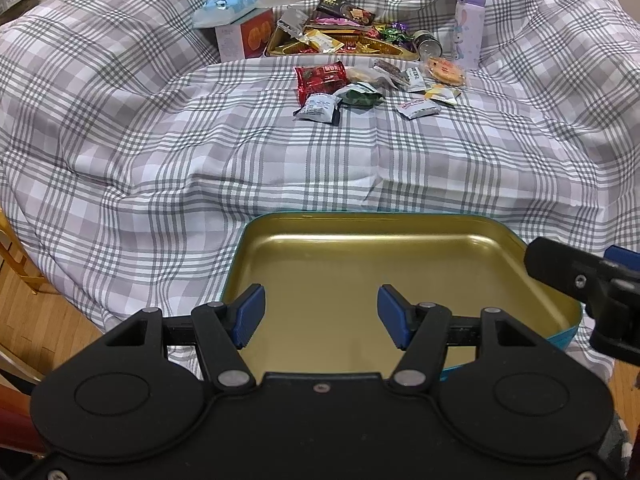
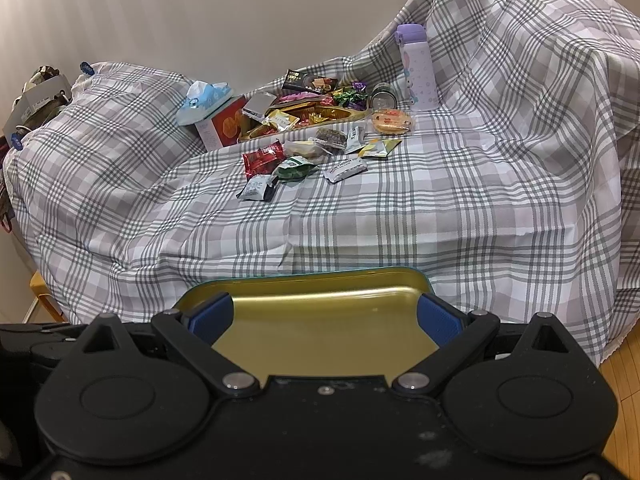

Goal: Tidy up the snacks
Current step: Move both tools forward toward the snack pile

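An empty gold tin lid with a teal outside (image 1: 360, 240) (image 2: 304, 280) lies at the near edge of the checked cloth. My left gripper (image 1: 320, 316) is open above the lid's near part, holding nothing. My right gripper (image 2: 324, 320) is open wide over the same lid, empty; it shows at the right edge of the left wrist view (image 1: 592, 280). Loose snack packets lie far off on the cloth: a red packet (image 1: 320, 78) (image 2: 262, 160), a green one (image 1: 360, 94) (image 2: 296, 170), white ones (image 1: 418, 108) (image 2: 344, 168). Behind them a gold tray (image 1: 400, 53) (image 2: 340, 114) is heaped with several sweets.
A tissue pack on an orange box (image 1: 240, 36) (image 2: 218, 124) stands left of the tray. A purple bottle (image 1: 468, 28) (image 2: 418, 68) and a small jar (image 1: 428, 42) (image 2: 382, 98) stand to its right. The cloth rises in folds on both sides. Wooden floor (image 1: 48, 320) lies below the cloth edge.
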`<state>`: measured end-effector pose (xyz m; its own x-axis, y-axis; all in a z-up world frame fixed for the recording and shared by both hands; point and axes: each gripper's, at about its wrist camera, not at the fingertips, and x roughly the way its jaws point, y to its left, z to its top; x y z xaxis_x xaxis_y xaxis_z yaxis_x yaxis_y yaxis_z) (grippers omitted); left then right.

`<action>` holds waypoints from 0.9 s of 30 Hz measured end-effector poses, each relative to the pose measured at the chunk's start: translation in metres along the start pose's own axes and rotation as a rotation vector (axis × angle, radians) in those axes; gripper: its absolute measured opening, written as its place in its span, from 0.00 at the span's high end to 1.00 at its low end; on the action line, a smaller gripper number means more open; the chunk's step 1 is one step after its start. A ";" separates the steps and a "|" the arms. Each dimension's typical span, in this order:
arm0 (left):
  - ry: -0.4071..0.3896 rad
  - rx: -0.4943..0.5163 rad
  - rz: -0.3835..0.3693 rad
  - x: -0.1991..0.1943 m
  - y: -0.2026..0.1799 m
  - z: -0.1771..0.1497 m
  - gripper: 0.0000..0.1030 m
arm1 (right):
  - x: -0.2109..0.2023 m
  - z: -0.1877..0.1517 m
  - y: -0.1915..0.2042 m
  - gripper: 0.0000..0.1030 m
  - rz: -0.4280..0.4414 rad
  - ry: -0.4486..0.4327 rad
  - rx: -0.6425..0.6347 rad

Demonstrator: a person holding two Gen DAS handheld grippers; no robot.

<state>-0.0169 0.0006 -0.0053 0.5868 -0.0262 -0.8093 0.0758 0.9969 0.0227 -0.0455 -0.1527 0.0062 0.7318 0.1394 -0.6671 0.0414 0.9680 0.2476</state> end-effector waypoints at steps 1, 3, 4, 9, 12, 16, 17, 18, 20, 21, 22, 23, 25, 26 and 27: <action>0.000 -0.004 -0.005 0.000 0.001 0.000 0.37 | 0.000 0.000 0.000 0.00 0.002 0.001 -0.001; -0.006 -0.018 -0.016 0.000 0.004 0.001 0.37 | 0.001 0.000 0.000 0.00 0.008 0.003 -0.003; -0.013 -0.027 -0.023 0.000 0.006 0.001 0.37 | 0.001 0.000 -0.001 0.00 0.012 0.002 -0.005; -0.045 -0.087 -0.014 0.006 0.026 0.015 0.37 | 0.000 0.003 0.000 0.00 0.028 -0.046 -0.036; -0.068 -0.114 0.027 0.013 0.040 0.029 0.37 | 0.002 0.014 -0.005 0.00 0.055 -0.094 -0.042; -0.104 -0.127 0.065 0.026 0.054 0.050 0.38 | 0.010 0.037 -0.014 0.00 0.074 -0.168 -0.047; -0.111 -0.123 0.073 0.030 0.057 0.055 0.38 | 0.014 0.043 -0.017 0.00 0.073 -0.185 -0.057; -0.117 -0.117 0.085 0.036 0.059 0.061 0.38 | 0.018 0.049 -0.019 0.00 0.075 -0.201 -0.067; -0.130 -0.106 0.097 0.047 0.062 0.072 0.38 | 0.029 0.063 -0.025 0.00 0.079 -0.222 -0.088; -0.130 -0.098 0.102 0.053 0.063 0.077 0.38 | 0.037 0.070 -0.028 0.00 0.081 -0.227 -0.103; -0.130 -0.092 0.102 0.059 0.064 0.082 0.38 | 0.041 0.075 -0.029 0.00 0.087 -0.236 -0.116; -0.132 -0.088 0.100 0.064 0.065 0.086 0.38 | 0.047 0.081 -0.031 0.00 0.094 -0.241 -0.131; -0.141 -0.084 0.110 0.075 0.069 0.093 0.38 | 0.060 0.092 -0.035 0.00 0.113 -0.248 -0.165; -0.150 -0.085 0.127 0.082 0.070 0.097 0.38 | 0.067 0.096 -0.038 0.00 0.140 -0.247 -0.180; -0.160 -0.085 0.149 0.088 0.072 0.099 0.38 | 0.074 0.100 -0.042 0.00 0.168 -0.238 -0.184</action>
<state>0.1201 0.0626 -0.0168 0.7075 0.1170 -0.6969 -0.0856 0.9931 0.0797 0.0754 -0.2042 0.0166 0.8572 0.2685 -0.4395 -0.2008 0.9601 0.1947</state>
